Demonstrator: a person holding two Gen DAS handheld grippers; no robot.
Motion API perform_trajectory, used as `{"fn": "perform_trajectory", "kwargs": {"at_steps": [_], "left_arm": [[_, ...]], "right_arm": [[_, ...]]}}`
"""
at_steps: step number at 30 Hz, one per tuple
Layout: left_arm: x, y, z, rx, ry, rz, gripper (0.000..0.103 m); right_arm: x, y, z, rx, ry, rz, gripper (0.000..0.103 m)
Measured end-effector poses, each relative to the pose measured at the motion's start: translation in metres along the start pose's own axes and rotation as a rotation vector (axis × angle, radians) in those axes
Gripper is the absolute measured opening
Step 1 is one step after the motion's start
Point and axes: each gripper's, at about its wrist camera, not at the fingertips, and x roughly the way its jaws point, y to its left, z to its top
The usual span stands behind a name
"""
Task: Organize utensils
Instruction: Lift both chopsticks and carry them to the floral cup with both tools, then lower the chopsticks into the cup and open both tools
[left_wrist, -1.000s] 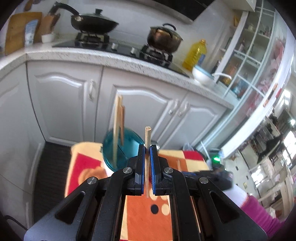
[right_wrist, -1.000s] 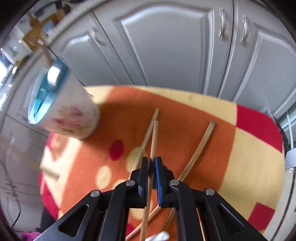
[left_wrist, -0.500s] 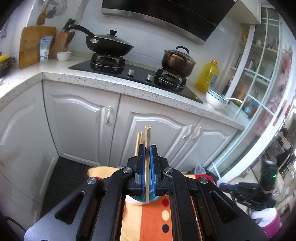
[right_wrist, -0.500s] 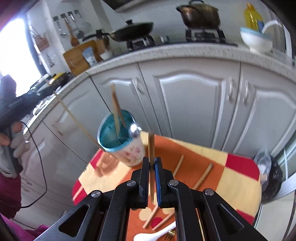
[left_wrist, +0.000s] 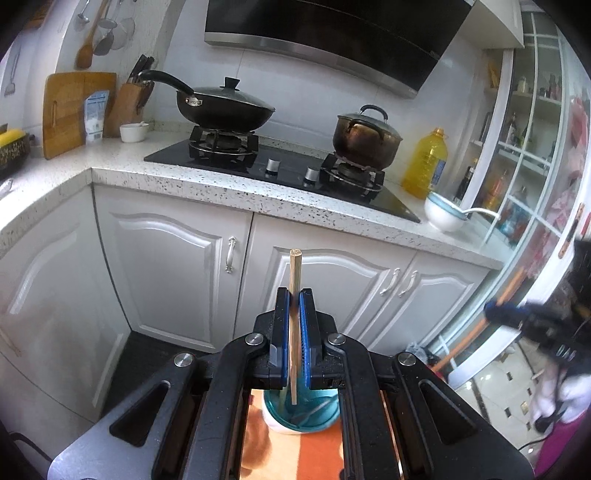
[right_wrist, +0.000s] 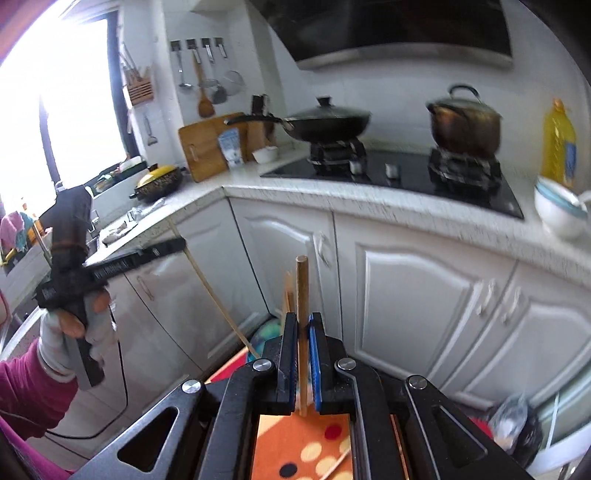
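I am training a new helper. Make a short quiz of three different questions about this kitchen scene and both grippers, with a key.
1. True or false: the left gripper is shut on a chopstick.
2. What does the right gripper hold? A) a spoon B) a darker chopstick C) nothing
3. Fill in: below the left gripper stands a teal ____ on the orange cloth.

Key: 1 true; 2 B; 3 cup
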Motion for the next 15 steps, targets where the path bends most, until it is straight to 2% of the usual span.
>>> {"fn": "perform_trajectory", "kwargs": {"at_steps": [6, 15], "left_arm": [[0.026, 0.002, -0.011, 0.015, 0.029, 0.043, 0.004], [0.07, 0.003, -0.041, 0.022, 0.131, 0.05, 0.004]], "right_arm": [[0.03, 0.002, 0.027, -0.014, 0.002, 0.007, 0.005], [0.099, -0.013, 0.024, 0.009, 0.09, 0.008, 0.005]]}}
